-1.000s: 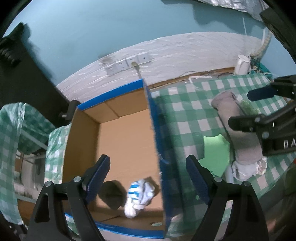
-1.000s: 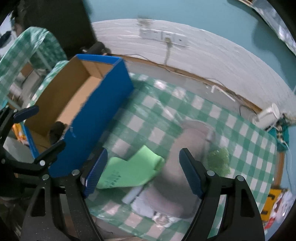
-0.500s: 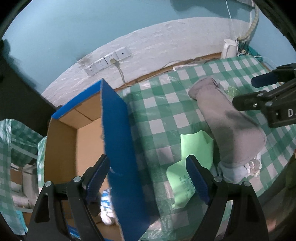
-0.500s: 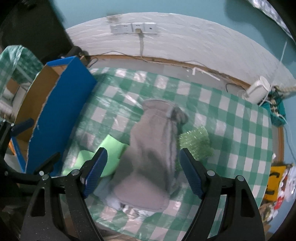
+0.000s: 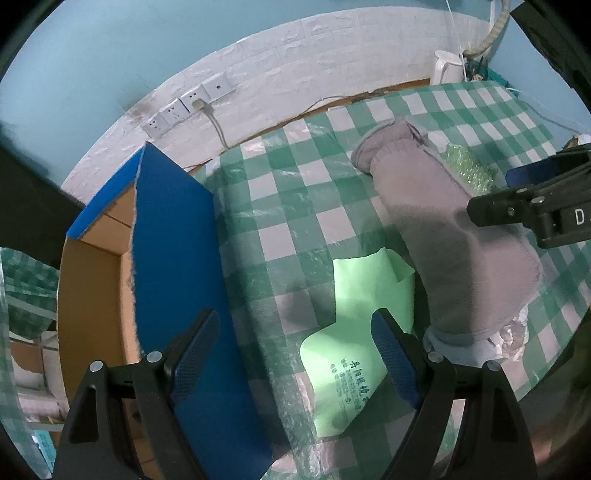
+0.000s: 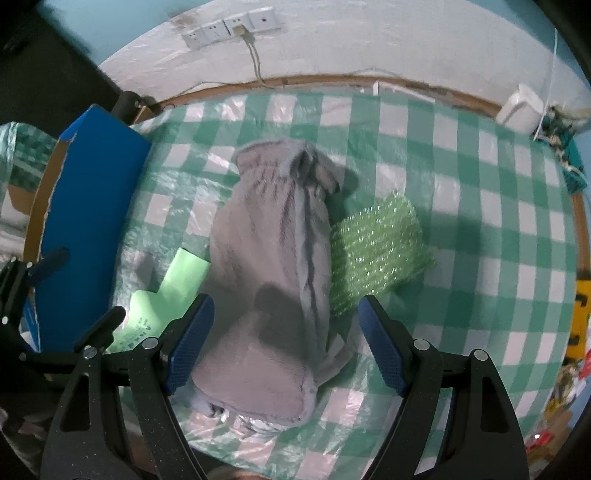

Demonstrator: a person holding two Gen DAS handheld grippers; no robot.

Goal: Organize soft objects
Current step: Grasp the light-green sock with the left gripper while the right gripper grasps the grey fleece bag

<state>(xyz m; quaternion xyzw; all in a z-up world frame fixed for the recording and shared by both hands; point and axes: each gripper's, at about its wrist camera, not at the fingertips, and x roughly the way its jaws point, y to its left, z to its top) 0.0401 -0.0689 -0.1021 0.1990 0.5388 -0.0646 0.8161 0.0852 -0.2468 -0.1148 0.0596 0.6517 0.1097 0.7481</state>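
**Both grippers spread above the soft things on the checked cloth**

Left gripper point(image 5: 295, 354): fingers wide apart, nothing between them, hanging over the green bag point(image 5: 354, 332) and the blue wall of the cardboard box point(image 5: 177, 258). Right gripper point(image 6: 284, 343): likewise spread and holding nothing, poised above the near end of the grey cloth point(image 6: 273, 266). Grey cloth lying lengthwise on the checked tablecloth point(image 6: 480, 221), overlapping the green bag point(image 6: 162, 295) on one side, touching the green bubble wrap point(image 6: 376, 247) on the other, with pale crumpled fabric point(image 6: 255, 421) tucked under its near end. Box just beside the table's left edge. Wall sockets point(image 6: 232, 26) behind.
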